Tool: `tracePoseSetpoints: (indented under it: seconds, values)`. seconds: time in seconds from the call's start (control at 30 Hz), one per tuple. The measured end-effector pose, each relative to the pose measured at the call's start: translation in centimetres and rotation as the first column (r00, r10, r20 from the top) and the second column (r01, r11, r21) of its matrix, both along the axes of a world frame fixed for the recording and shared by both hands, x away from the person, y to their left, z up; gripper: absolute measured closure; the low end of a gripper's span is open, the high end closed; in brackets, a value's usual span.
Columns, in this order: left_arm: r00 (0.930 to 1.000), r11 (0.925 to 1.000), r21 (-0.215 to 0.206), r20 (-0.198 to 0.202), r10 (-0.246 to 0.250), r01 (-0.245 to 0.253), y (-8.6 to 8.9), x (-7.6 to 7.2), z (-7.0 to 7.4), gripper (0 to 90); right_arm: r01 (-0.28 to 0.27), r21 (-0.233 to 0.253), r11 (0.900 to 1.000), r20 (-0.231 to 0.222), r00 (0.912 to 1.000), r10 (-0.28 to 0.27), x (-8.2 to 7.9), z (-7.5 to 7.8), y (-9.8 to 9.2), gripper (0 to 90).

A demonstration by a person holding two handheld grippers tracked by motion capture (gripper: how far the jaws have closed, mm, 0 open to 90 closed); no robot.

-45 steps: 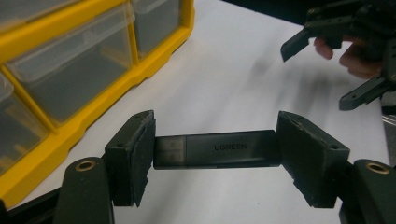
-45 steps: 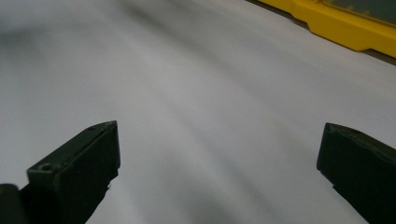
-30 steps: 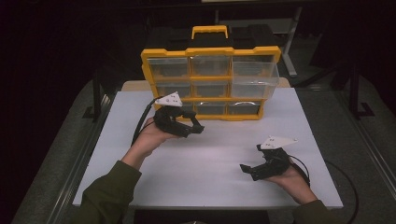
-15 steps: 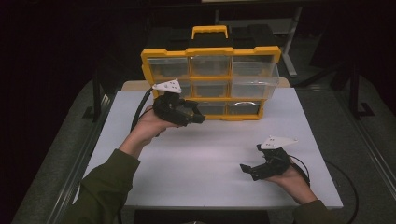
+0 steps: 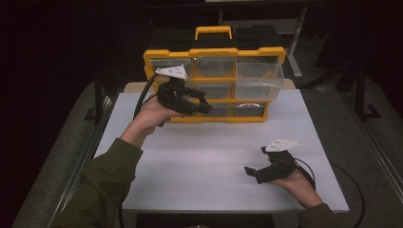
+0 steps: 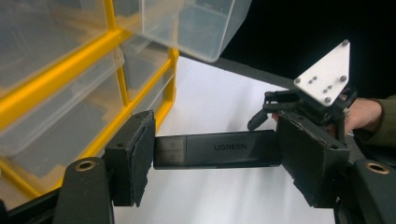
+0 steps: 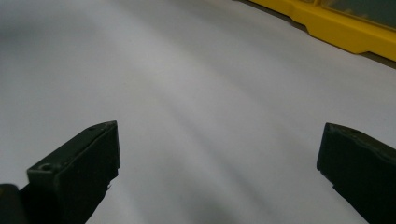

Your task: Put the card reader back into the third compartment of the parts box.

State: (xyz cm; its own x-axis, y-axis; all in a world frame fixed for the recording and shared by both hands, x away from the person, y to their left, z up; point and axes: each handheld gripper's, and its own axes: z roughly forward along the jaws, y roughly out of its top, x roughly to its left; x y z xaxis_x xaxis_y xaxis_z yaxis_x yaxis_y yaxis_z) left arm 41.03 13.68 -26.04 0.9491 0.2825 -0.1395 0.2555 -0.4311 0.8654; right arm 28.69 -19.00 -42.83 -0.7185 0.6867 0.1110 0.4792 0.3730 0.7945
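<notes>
A yellow organiser (image 5: 214,52) with clear drawers stands at the back of the white table (image 5: 209,156). Its right middle drawer (image 5: 259,80) is pulled out. My left gripper (image 5: 202,102) is raised in front of the organiser's lower left drawers, shut on a black UGREEN adapter (image 6: 217,149) clamped endwise between its jaws. The organiser (image 6: 84,70) is close on the left in the left gripper view, the pulled-out drawer (image 6: 196,23) above. My right gripper (image 5: 252,172) rests open near the table's front right, jaws wide over bare white surface (image 7: 196,107), holding nothing.
A black case (image 5: 214,35) with a yellow handle lies behind the organiser. Cables (image 5: 142,97) trail from both grippers. Dark floor and metal frame legs (image 5: 297,52) surround the table. The organiser's yellow base edge (image 7: 345,32) crosses the right gripper view's top right.
My left gripper has moved away from me and up toward the organiser, carrying the adapter. The right gripper has stayed in place.
</notes>
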Motion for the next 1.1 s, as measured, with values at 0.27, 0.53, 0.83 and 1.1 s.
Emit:
tracePoseSetpoints:
  seconds: [0.27, 0.53, 0.83, 1.1]
  values:
    - [0.9997, 0.9997, 0.018, 0.019, -0.018, 0.018, -0.7, 0.7, 2.3, 30.2, 0.003, 0.002, 1.0, 0.0, 1.0, -0.003, 0.0, 0.0, 0.0, 0.0]
    - [0.9987, 0.9986, 0.03, 0.025, -0.044, 0.043, -1.5, 1.3, 4.4, 30.1, 0.0, 0.002, 1.0, -0.002, 1.0, 0.0, 0.0, 0.0, 0.0, 0.0]
    - [0.9969, 0.9971, 0.022, 0.026, -0.074, 0.073, -2.4, 2.2, 6.6, 30.1, -0.002, 0.006, 1.0, -0.003, 1.0, 0.002, -0.1, 0.1, 0.0, 0.0]
    - [0.9959, 0.9963, 0.01, 0.032, -0.085, 0.085, -3.3, 3.0, 8.6, 30.1, -0.003, 0.008, 1.0, -0.003, 1.0, 0.003, 0.0, 0.1, 0.0, 0.0]
